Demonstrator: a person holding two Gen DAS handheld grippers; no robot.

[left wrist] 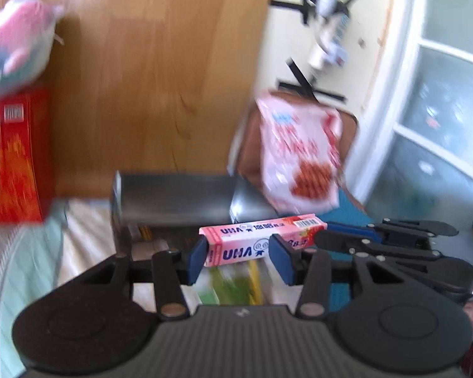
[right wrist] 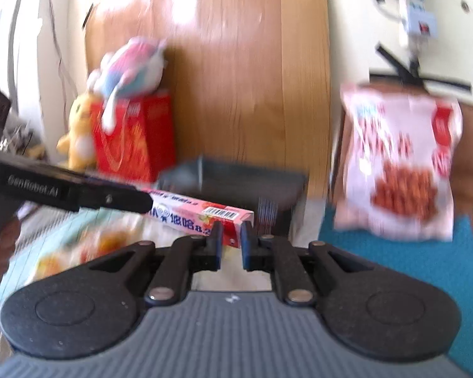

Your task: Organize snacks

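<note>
Candy box [left wrist: 261, 239], pink with "UHA" print, held off the surface between both grippers. Left gripper [left wrist: 239, 258] has its blue pads [left wrist: 196, 260] on either side of the box's left half, seemingly clamping it across the width. Right gripper [right wrist: 231, 245] nearly closed, its pads at the box's barcode end; the box [right wrist: 201, 217] sits between the fingertips, though blur leaves contact uncertain. In the left wrist view the right gripper [left wrist: 328, 230] comes in from the right, meeting the box's far end.

Behind the box: dark bin [left wrist: 173, 195], open-topped, set against a wooden panel [left wrist: 160, 78]. Right of the bin, a white-and-red snack bag [right wrist: 397, 163] stands upright on a chair with a teal seat [right wrist: 394, 258]. Left of the bin, a red box [right wrist: 135, 135] with a pink-and-blue plush [right wrist: 132, 66] on top; a yellow plush [right wrist: 77, 132] just beside it. Below the grippers, a pale cloth [left wrist: 85, 242] with more packets, one green-yellow [left wrist: 233, 286], too blurred to read. Both views smeared by motion.
</note>
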